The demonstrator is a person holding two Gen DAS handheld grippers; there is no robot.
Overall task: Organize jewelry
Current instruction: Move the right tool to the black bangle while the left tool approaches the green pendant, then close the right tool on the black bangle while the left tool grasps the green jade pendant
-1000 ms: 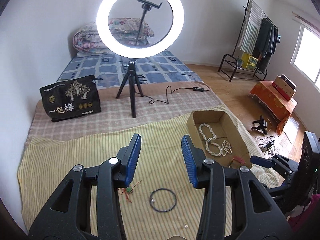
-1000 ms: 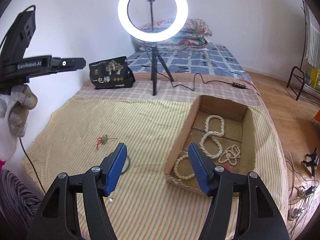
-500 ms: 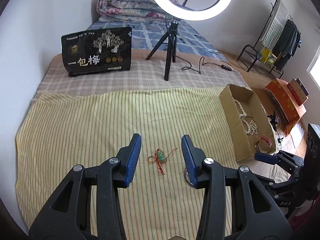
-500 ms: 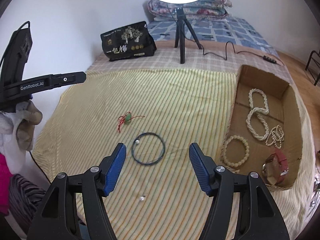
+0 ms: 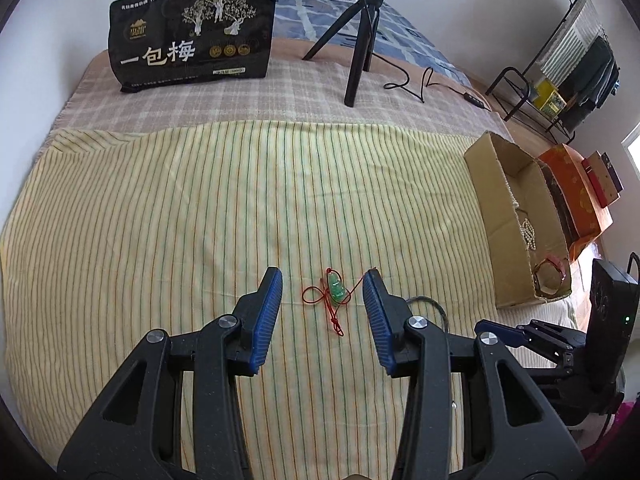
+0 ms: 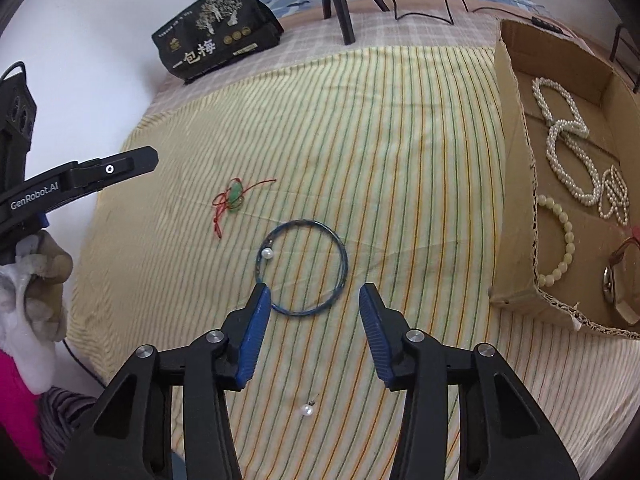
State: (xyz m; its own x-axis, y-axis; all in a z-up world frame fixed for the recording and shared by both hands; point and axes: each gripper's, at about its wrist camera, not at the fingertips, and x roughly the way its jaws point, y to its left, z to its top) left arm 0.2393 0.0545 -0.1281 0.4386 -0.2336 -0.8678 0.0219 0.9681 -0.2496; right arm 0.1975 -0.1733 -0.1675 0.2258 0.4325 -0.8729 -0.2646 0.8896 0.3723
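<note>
While the left gripper (image 5: 322, 280) is standing empty astride the green pendant (image 5: 336, 289), its thin red cord (image 5: 320, 295) is risking slipping the pads.

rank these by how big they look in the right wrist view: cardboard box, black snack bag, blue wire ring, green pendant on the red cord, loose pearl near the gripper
1. cardboard box
2. black snack bag, though it lies farther from the camera
3. blue wire ring
4. green pendant on the red cord
5. loose pearl
</note>
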